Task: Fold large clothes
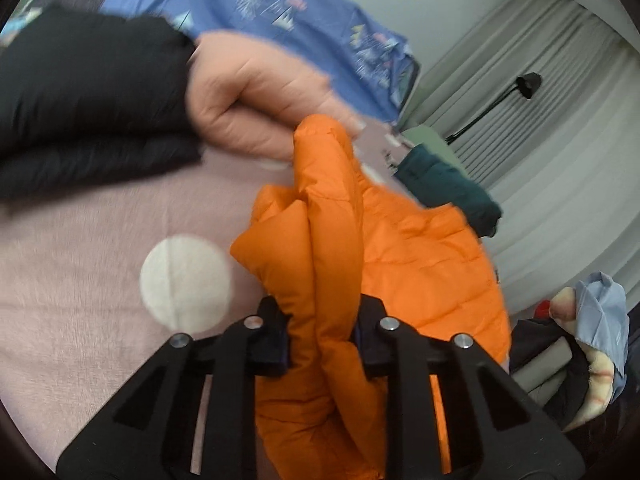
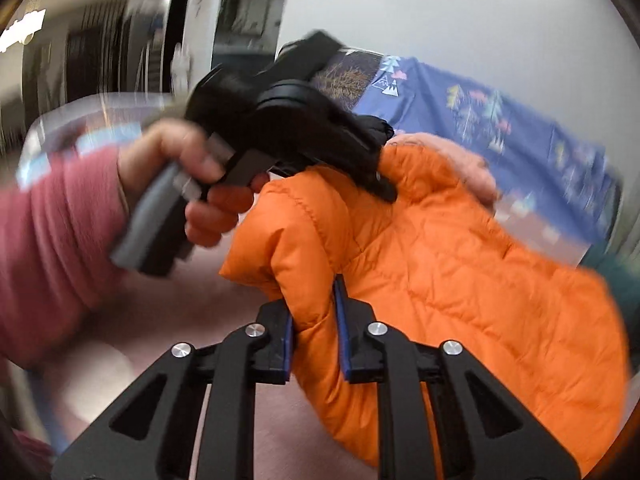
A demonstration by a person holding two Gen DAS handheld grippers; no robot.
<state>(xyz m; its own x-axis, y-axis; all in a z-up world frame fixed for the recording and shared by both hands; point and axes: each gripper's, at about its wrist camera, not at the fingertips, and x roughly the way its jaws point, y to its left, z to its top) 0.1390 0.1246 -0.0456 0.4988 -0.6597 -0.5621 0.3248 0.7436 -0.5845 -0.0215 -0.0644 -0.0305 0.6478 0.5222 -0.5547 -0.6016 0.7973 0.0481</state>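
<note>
An orange puffer jacket (image 1: 420, 264) lies partly lifted over a pink bed sheet (image 1: 80, 248). My left gripper (image 1: 323, 312) is shut on a thick bunched fold of it. In the right wrist view my right gripper (image 2: 314, 304) is shut on another fold of the jacket (image 2: 460, 272) near its edge. The left gripper (image 2: 380, 184) shows there too, held by a hand in a red sleeve (image 2: 180, 160) and biting the jacket's upper edge. A bare hand (image 1: 248, 96) in a black puffy sleeve grasps the jacket's top; that hand (image 2: 476, 172) peeks out behind the jacket.
A blue patterned cloth (image 1: 280, 8) hangs at the back. A dark green garment (image 1: 452, 188) lies beyond the jacket. Grey curtains (image 1: 540, 120) and a black lamp (image 1: 528, 84) stand at the right, with a heap of clothes (image 1: 592, 320) below them.
</note>
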